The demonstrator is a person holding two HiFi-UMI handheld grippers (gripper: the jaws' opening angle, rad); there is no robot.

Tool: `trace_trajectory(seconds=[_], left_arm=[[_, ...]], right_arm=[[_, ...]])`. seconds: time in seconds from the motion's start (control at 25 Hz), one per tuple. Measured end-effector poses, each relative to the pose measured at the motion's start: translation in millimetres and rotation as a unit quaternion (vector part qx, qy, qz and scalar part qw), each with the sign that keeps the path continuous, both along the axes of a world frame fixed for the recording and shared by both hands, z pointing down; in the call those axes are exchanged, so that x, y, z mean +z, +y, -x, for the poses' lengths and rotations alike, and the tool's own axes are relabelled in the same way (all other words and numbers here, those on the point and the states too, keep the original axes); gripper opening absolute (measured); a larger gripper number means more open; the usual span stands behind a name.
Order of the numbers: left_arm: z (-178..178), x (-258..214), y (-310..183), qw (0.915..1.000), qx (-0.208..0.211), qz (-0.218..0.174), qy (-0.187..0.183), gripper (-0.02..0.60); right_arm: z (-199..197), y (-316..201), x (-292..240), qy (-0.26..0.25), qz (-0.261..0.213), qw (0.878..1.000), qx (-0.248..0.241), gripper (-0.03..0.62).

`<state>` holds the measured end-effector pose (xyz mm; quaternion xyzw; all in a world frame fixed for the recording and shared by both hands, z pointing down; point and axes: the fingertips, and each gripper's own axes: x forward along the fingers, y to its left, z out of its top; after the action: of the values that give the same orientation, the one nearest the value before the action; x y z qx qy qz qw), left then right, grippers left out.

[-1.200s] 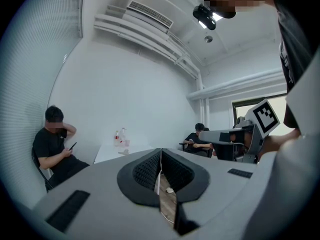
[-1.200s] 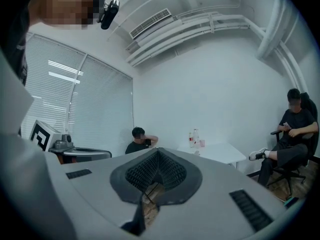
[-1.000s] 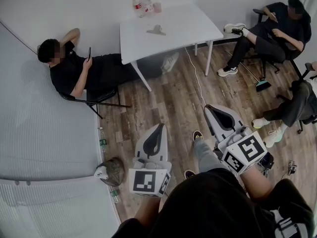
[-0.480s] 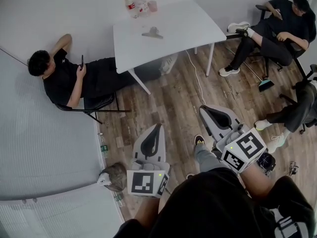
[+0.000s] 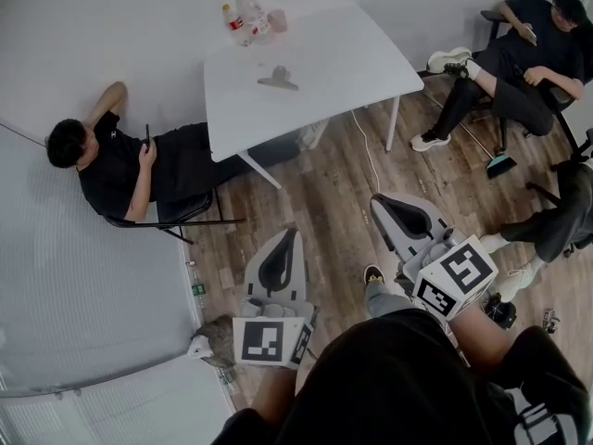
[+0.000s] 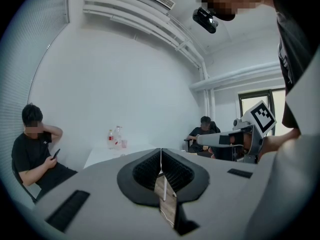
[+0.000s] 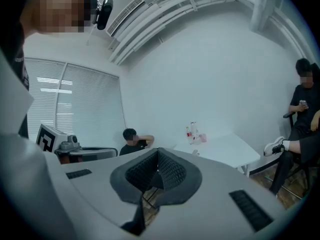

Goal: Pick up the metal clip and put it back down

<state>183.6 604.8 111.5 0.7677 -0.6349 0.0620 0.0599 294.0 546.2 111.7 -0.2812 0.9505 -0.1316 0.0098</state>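
Metal clip (image 5: 278, 79) lies flat on the white table (image 5: 352, 58), toward its far-left part, w/ nothing touching it. Behind it, at the table's back corner, stand a few plastic bottles (image 5: 239, 13) w/ a pink cup (image 5: 275, 20) just beside them. In the right gripper view a small grey shape on the tabletop below the bottles is prob. the same clip, too small to be sure. Both grippers are well away from the table, held low over the wood floor (image 5: 315, 193), close to the holder's body. Left gripper (image 5: 294, 237): jaws pressed together, nothing btwn them. Right gripper (image 5: 378, 202): jaws also closed on nothing. A seated person (image 5: 120, 170) left of the table holds a phone; a second person (image 5: 528, 54) sits in an office chair at the right
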Motion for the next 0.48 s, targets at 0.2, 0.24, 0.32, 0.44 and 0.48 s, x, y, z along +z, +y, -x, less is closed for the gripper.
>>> trace_trajectory(seconds=[0.2,0.24,0.32,0.44,0.48], left_arm=[[-8.9,-2.5,-36.7,1.0000,0.003,0.002,-0.008,0.023],[-10.2,-2.7,-42.5,0.9999,0.002,0.002,-0.010,0.023],[-12.3,-1.6,-52.1,0.9999,-0.001,0.003,-0.015,0.023],[-15.9,-1.8,-66.0,0.9998,-0.005,0.003,-0.021,0.021],[-17.5,-2.3,-69.9,0.9997,-0.006,0.003,-0.022,0.023]], right_arm=[[-11.0,-37.1,-3.2,-0.007,-0.003,1.000,0.003,0.018],[-12.5,-43.3,-3.2,-0.008,-0.004,1.000,0.002,0.018],[-15.0,-52.9,-2.5,-0.010,-0.006,1.000,-0.002,0.018],[-17.5,-66.3,-2.5,-0.014,-0.010,1.000,-0.009,0.018],[-18.5,-70.2,-2.5,-0.015,-0.010,1.000,-0.011,0.018]])
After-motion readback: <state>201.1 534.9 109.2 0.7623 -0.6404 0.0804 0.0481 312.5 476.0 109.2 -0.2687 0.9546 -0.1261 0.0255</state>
